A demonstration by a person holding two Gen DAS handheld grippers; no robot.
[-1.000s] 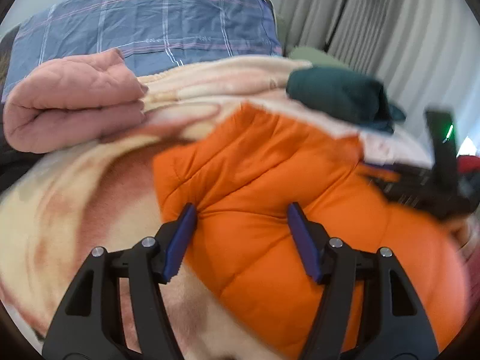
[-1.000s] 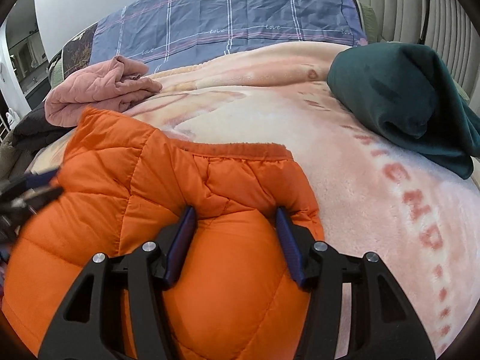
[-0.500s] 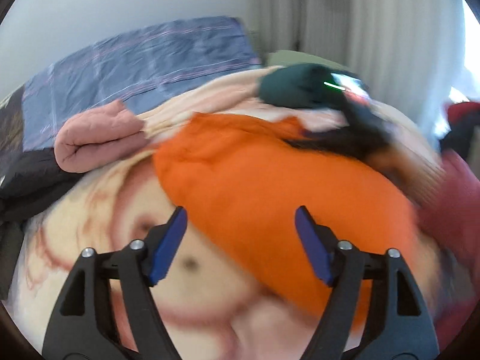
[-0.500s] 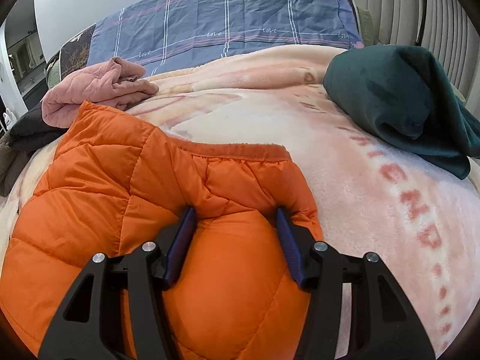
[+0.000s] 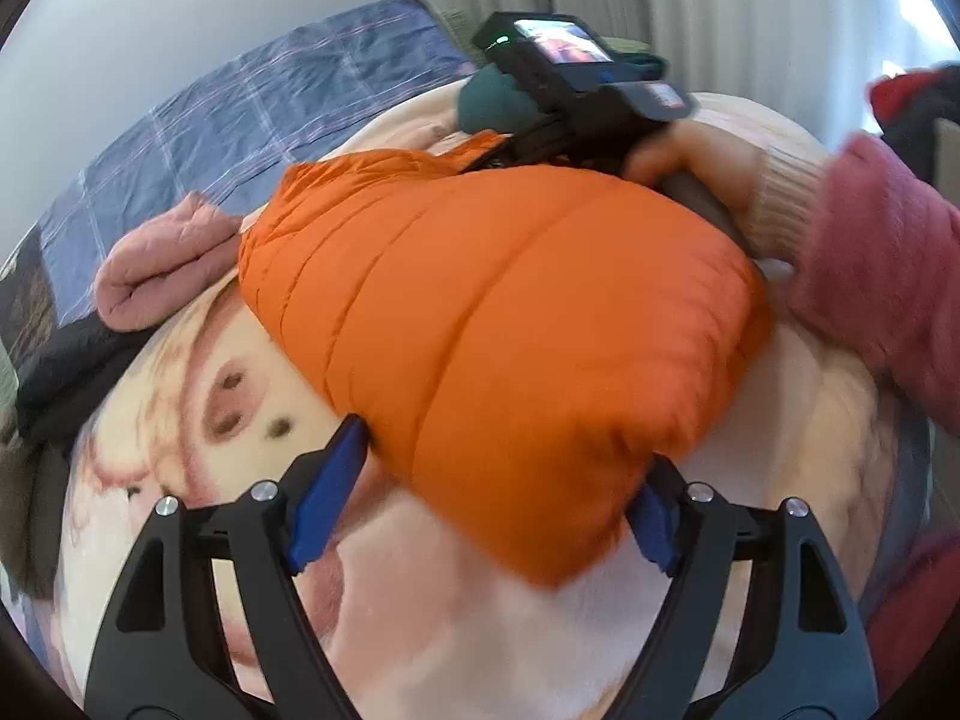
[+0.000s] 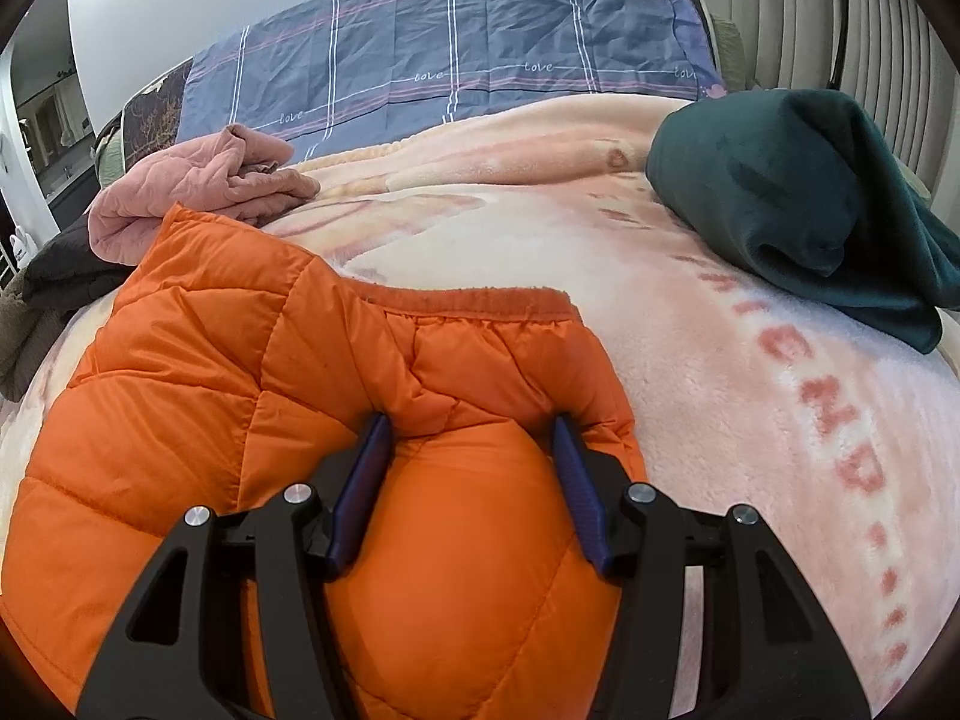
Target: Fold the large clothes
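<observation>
Left gripper (image 5: 492, 498) jaws spread wide, just been opening (fabric corner between, unpinched); right gripper (image 6: 471, 480) clamped on orange puffer jacket (image 6: 252, 396), angled downward.

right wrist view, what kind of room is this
Most likely a bedroom: clothes lie on a bed with a fleece blanket and a plaid sheet at its head, with curtains behind.

Bare blanket (image 6: 690, 360) right of orange jacket (image 6: 300, 420): free. Green garment (image 6: 792, 204) blocks far right; pink bundle (image 6: 198, 186) far left, seemingly touching jacket.
</observation>
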